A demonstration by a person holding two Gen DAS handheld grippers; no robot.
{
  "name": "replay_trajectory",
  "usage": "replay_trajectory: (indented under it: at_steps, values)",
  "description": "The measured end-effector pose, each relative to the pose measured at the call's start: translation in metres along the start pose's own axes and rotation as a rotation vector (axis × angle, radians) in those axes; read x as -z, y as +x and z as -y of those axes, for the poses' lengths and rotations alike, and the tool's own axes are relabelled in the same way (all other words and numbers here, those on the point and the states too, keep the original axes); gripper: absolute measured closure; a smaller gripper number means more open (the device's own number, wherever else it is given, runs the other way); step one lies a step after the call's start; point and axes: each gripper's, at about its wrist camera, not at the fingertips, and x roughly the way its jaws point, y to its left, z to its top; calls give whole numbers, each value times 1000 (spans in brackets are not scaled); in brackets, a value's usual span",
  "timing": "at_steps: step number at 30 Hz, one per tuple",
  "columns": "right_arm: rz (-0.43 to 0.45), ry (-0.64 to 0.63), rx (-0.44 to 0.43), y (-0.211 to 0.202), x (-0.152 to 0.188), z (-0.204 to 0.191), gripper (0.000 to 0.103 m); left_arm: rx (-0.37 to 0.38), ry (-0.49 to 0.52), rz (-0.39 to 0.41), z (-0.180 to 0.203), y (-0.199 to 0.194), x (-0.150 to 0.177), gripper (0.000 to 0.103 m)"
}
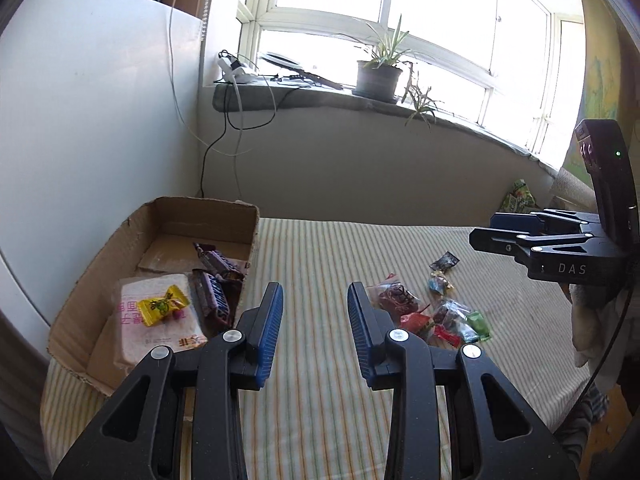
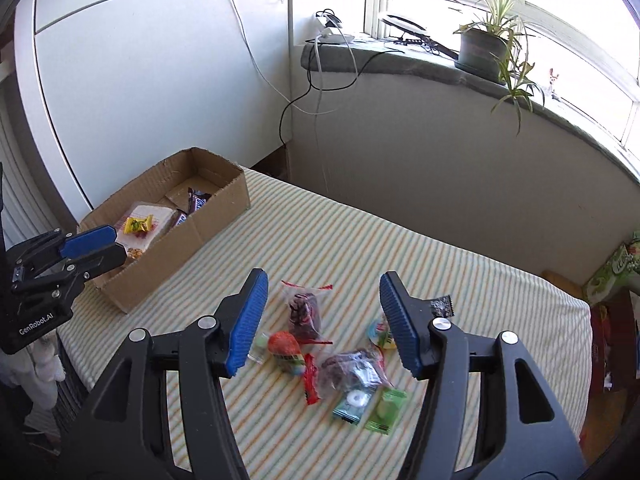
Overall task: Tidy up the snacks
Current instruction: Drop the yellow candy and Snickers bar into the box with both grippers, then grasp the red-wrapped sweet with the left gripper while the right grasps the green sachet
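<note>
Both empty, jaws apart: left gripper (image 1: 314, 300) lower centre, right gripper (image 2: 322, 304) over loose snacks (image 2: 344, 360) mid-frame. Box (image 2: 168, 248) at left. Readable: "DAS", "GenRobot.AI".

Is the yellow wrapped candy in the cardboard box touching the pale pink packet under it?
Touching. The left wrist view shows the yellow wrapped candy lying flat on the pale pink packet inside the cardboard box, with no gap.

We see a potted plant (image 1: 379, 72) on the windowsill (image 1: 440, 116), cables (image 1: 236, 120) trailing below its left end, a ring light (image 2: 404, 24) lying left of the pot.
</note>
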Motion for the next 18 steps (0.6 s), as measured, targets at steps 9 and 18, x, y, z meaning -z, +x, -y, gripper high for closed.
replay_trajectory:
  at_steps: [9, 18]
  values:
    - [-94, 113, 20, -3, 63, 63, 42, 119, 33, -114, 48, 42, 17, 71]
    - [-172, 136, -29, 17, 96, 69, 45, 162, 91, -211, 78, 77, 31, 71]
